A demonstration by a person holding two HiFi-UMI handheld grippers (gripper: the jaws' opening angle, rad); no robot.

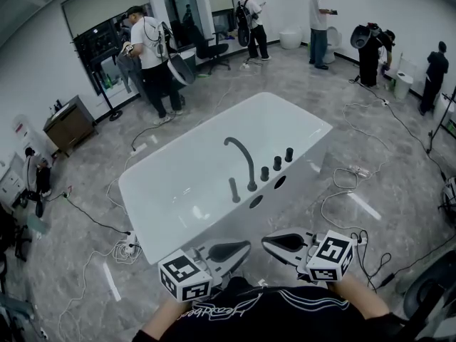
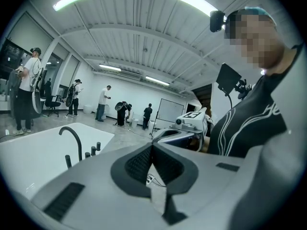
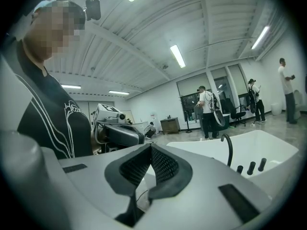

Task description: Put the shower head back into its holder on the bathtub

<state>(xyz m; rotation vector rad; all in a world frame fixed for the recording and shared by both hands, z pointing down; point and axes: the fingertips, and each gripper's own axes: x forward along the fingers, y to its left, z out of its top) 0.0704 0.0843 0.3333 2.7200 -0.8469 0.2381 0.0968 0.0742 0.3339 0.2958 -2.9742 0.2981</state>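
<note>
Showing only in head view: left claw [image 1: 239, 248] and right claw [image 1: 274, 241], tips facing, at 6 o'clock of bathtub [image 1: 178, 226].
Claw state: both pairs of jaws pressed together, empty.
Shower head [image 1: 234, 189]: upright on bathtub rim, 12 o'clock from both, well apart, 9 o'clock of spout [image 1: 246, 159].

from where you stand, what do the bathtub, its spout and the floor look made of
Bathtub: glossy white, probably acrylic or enamel; faint highlights show on its inside.
Spout: matte dark, likely coated metal; it is thin, curved and shows no shine.
Floor: grey with pale veining, so polished stone or stone-look tile; I can't tell which.
</note>
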